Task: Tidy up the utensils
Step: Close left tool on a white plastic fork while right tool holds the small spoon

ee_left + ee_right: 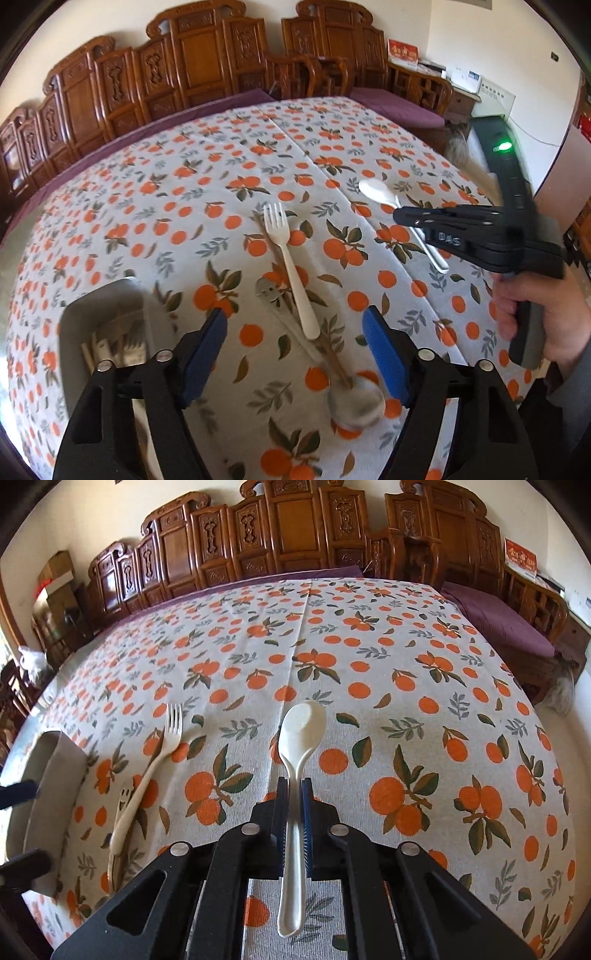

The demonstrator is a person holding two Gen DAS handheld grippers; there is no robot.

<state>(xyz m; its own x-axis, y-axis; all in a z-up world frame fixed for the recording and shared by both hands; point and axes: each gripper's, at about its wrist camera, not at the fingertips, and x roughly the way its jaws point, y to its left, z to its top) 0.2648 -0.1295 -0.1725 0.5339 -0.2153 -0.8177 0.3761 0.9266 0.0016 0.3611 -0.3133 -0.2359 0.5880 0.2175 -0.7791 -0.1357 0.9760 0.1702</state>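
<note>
White plastic spoon (295, 794), clamped mid-handle between the blue pads of the right gripper (294, 805), bowl forward and clear of the tablecloth (369, 646), apparently lifted for carrying to the grey tray (103, 295) at the left. Left gripper (295, 350), jaws spread wide and holding nothing, hangs over the white fork (291, 266), which lies across a wooden smiley utensil (269, 291) just right of the tray. Tray sits close to the table's left edge, already holding cutlery; open cloth lies ahead and to the right.
</note>
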